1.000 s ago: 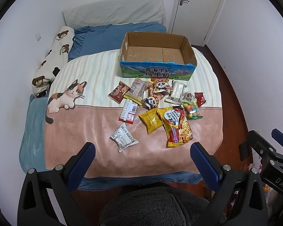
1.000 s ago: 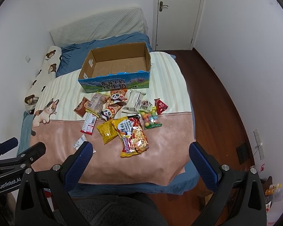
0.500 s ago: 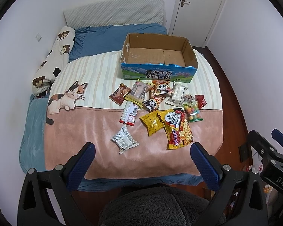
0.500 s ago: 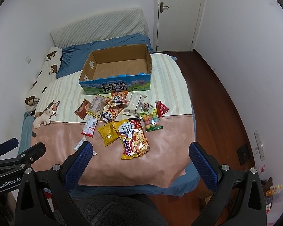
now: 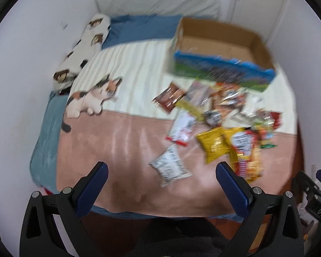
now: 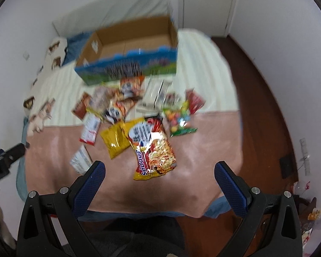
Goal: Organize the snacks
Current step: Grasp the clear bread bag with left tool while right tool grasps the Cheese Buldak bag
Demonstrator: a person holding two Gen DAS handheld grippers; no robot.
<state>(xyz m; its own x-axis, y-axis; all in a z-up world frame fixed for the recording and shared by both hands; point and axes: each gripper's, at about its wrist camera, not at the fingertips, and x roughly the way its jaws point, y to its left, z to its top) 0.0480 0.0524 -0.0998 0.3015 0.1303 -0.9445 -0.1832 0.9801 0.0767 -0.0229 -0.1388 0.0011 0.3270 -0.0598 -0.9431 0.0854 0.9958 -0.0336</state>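
Lying ahead of the spread right gripper (image 6: pixel 159 172): noodle packet (image 6: pixel 153 147).

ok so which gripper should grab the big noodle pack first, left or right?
Right, probably. The noodle pack lies almost centred ahead of the open right gripper. In the left wrist view it sits off to the right of the open left gripper, which faces the silver packet more directly.
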